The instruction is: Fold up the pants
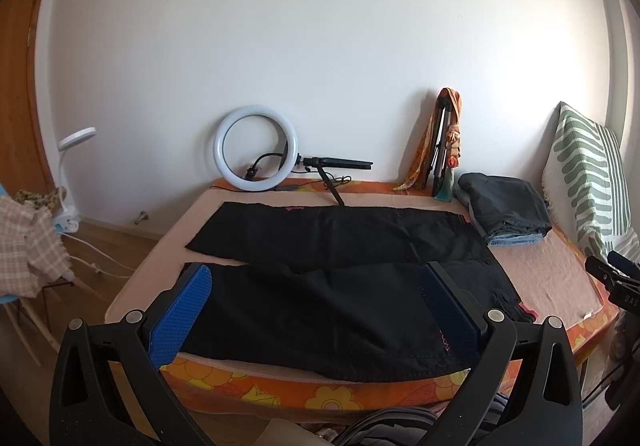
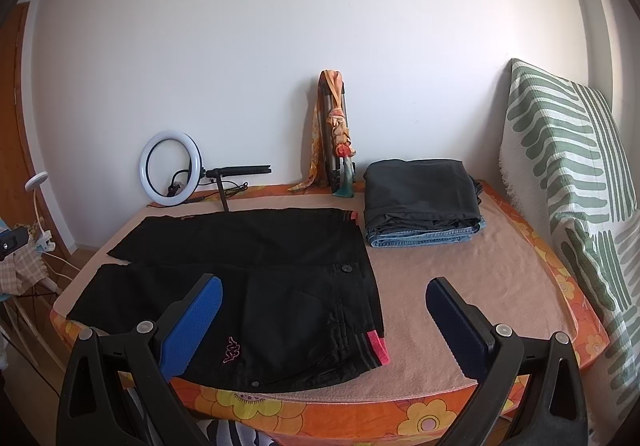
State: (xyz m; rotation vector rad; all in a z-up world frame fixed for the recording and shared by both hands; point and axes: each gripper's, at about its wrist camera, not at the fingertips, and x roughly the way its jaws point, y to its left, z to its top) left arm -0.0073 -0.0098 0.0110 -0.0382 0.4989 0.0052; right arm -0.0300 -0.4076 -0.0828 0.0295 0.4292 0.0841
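Note:
Black pants (image 1: 332,270) lie flat on the bed, both legs spread side by side and running left, waistband at the right. They also show in the right wrist view (image 2: 256,278), with a pink logo and a pink waistband corner near the front edge. My left gripper (image 1: 316,286) is open and empty, held above the near leg. My right gripper (image 2: 324,300) is open and empty, above the waistband end near the front edge. Its body shows at the right edge of the left wrist view.
A stack of folded dark and denim pants (image 2: 422,202) sits at the back right. A ring light on a stand (image 2: 170,168), a scarf-wrapped tripod (image 2: 334,142) and a green-striped cushion (image 2: 568,182) line the wall. The bed (image 2: 460,286) has an orange floral edge.

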